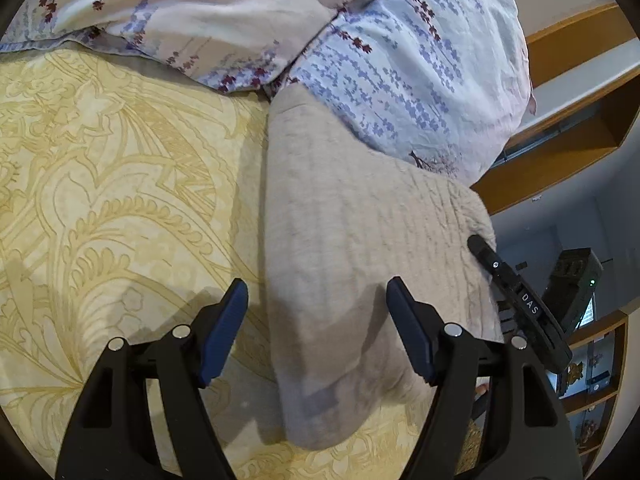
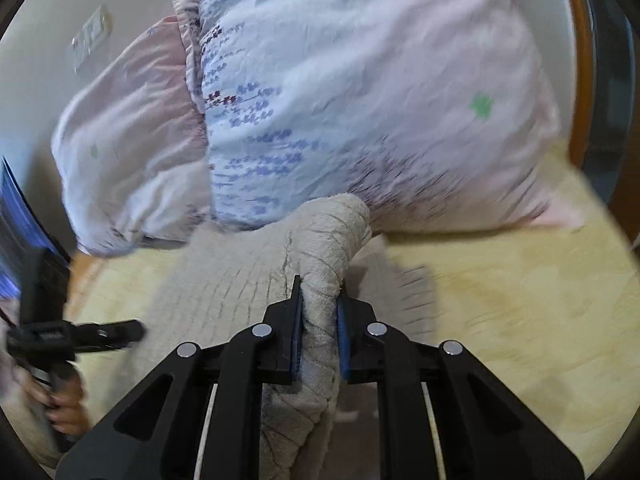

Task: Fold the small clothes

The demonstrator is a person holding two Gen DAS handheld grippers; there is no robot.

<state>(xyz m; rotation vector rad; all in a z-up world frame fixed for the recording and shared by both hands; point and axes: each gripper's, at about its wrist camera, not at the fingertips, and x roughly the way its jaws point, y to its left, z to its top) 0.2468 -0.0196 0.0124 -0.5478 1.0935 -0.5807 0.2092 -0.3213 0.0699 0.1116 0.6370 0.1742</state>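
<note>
The beige sock (image 1: 352, 232) lies on the yellow bedspread (image 1: 112, 184), its far end at twelve o'clock touching the floral pillow (image 1: 400, 80). It looks soft, light and limp, best taken at the cuff. The right gripper (image 2: 319, 312) pinches a bunched fold; the left gripper (image 1: 316, 300) straddles it, spread wide, empty.

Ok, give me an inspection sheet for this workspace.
Surface: bed with yellow patterned bedspread.
Job's things: beige textured cloth, one part lying on the bedspread, one bunched fold lifted.
Clutter: floral pillows touching the cloth's far end.
Grippers: left gripper open, fingers straddling the cloth; right gripper shut on the cloth's bunched fold.
Cables: nothing seen.
Surroundings: wooden shelving beside the bed; wall switch plate behind the pillows.
</note>
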